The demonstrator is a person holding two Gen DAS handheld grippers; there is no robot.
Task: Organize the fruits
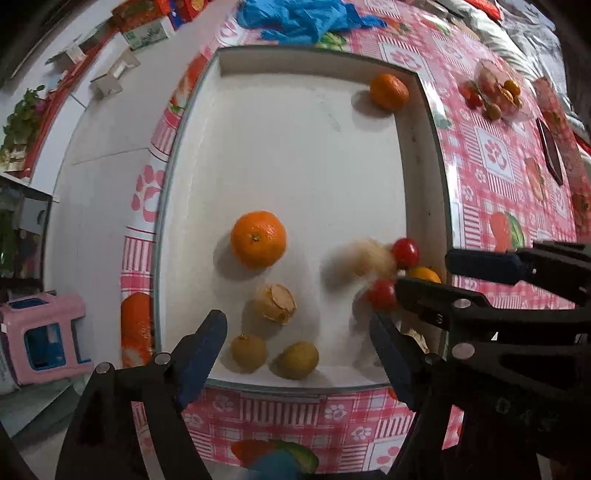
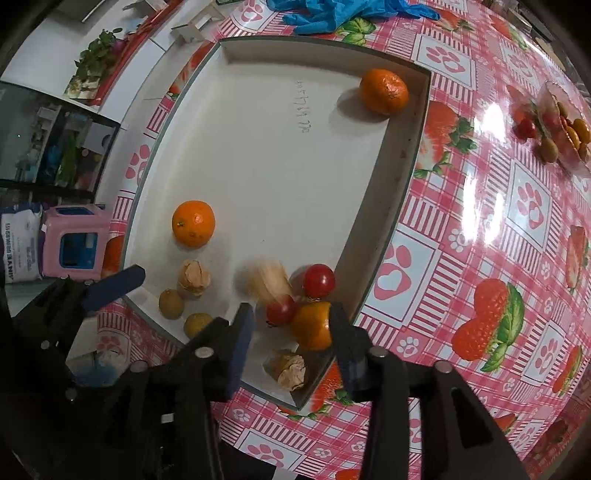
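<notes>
In the left wrist view, our left tool (image 1: 299, 336) gapes wide and empty at lower centre over the shallow white tray (image 1: 421, 155), fruits grouped by kind; our right tool (image 2: 291, 328) stands part-open astride a small orange kumquat (image 2: 312, 325), pads not pressing.

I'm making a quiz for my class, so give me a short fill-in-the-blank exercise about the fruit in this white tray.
1. Counting both large oranges, the white tray holds ____ of them: one in the open, one in the far corner.
2. The two cherry tomatoes are coloured ____.
3. The crumpled gloves beyond the tray are coloured ____.
4. The tablecloth is printed with paw prints and ____.

Missing words: two; red; blue; strawberries
</notes>
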